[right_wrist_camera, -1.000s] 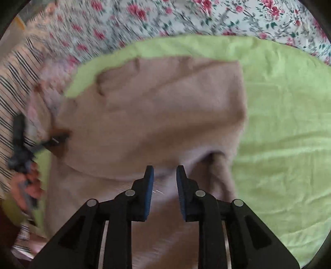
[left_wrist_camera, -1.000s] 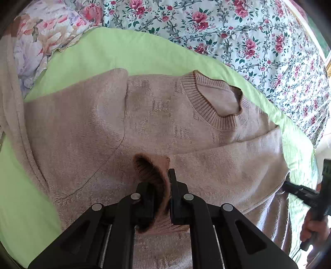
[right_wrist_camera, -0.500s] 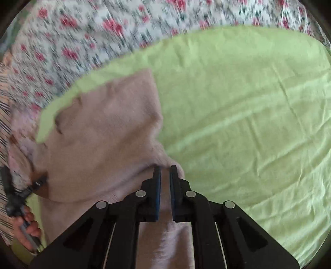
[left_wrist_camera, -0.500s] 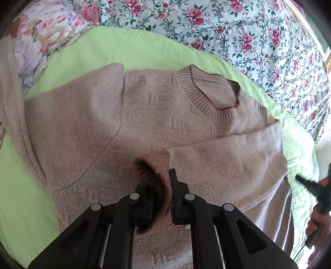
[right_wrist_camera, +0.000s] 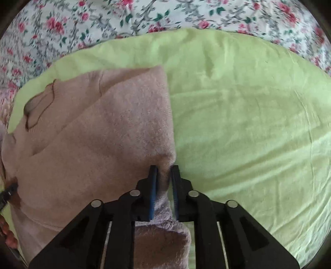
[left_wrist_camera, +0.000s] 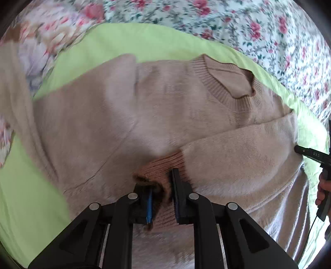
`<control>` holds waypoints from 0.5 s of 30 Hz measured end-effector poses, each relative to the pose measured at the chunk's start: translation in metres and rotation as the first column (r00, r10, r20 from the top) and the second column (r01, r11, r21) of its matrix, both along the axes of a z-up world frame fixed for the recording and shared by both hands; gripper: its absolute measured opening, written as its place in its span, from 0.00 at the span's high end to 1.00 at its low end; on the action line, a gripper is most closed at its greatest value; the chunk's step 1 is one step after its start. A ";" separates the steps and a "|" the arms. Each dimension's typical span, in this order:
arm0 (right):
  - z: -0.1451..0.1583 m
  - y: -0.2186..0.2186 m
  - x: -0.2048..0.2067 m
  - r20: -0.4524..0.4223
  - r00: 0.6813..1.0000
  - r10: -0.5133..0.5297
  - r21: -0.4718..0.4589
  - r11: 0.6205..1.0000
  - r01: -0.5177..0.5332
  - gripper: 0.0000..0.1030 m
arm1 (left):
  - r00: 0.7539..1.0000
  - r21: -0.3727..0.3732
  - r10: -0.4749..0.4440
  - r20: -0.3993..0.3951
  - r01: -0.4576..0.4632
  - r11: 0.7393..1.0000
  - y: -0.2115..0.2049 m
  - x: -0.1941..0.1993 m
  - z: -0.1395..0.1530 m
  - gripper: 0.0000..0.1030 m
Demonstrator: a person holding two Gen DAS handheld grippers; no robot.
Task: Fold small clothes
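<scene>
A beige knitted sweater (left_wrist_camera: pixel 165 107) lies on a lime-green sheet (left_wrist_camera: pixel 144 41), ribbed collar (left_wrist_camera: pixel 223 91) at the upper right. One sleeve is folded across its front, its ribbed cuff (left_wrist_camera: pixel 163 163) at my left gripper (left_wrist_camera: pixel 159 186), whose jaws stand slightly apart around the cuff. In the right wrist view the sweater (right_wrist_camera: pixel 93 134) fills the left half, and my right gripper (right_wrist_camera: pixel 164 175) is shut on the sweater's side edge at the fold. The right gripper also shows in the left wrist view (left_wrist_camera: pixel 310 154).
The green sheet (right_wrist_camera: pixel 248 124) lies on a floral bedspread (right_wrist_camera: pixel 124 16) that runs around the far side. More beige fabric (left_wrist_camera: pixel 12 93) hangs at the left edge of the left wrist view. A hand (left_wrist_camera: pixel 323 190) holds the right gripper.
The left gripper's jaws have parted a little around the cuff. The right gripper swung to the sweater's side edge and closed on it.
</scene>
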State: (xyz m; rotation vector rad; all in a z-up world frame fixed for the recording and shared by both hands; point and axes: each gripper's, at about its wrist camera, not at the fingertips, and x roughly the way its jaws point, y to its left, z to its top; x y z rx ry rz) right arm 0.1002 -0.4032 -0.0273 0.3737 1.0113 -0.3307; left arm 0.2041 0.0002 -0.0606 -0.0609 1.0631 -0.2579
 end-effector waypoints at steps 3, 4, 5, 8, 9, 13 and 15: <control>0.023 0.012 -0.019 0.111 0.994 -0.002 0.044 0.999 -0.003 0.62 | 1.000 -0.006 0.017 0.018 -0.017 1.000 0.018 -0.012 0.011 0.82; 0.027 0.018 -0.023 0.130 0.991 0.016 0.057 0.998 -0.023 0.51 | 0.999 -0.010 0.027 0.020 -0.026 1.000 0.025 -0.016 0.015 0.83; 0.031 0.028 -0.031 0.151 0.988 0.043 0.076 0.996 -0.055 0.48 | 0.999 -0.013 0.043 0.023 -0.042 0.999 0.034 -0.019 0.019 0.83; 0.031 0.056 -0.035 0.169 0.979 0.111 0.128 0.983 -0.134 0.46 | 0.993 -0.025 0.113 0.030 -0.112 0.993 0.064 -0.022 0.032 0.76; 0.029 0.070 -0.037 0.167 0.976 0.141 0.150 0.974 -0.167 0.46 | 0.988 -0.017 0.148 0.036 -0.148 0.989 0.076 -0.019 0.037 0.69; 0.022 0.107 -0.047 0.166 0.963 0.212 0.206 0.948 -0.244 0.46 | 0.955 -0.017 0.289 0.066 -0.289 0.957 0.126 0.008 0.061 0.37; 0.019 0.125 -0.044 0.168 0.956 0.241 0.227 0.934 -0.276 0.46 | 0.933 -0.020 0.353 0.071 -0.353 0.935 0.151 0.029 0.072 0.30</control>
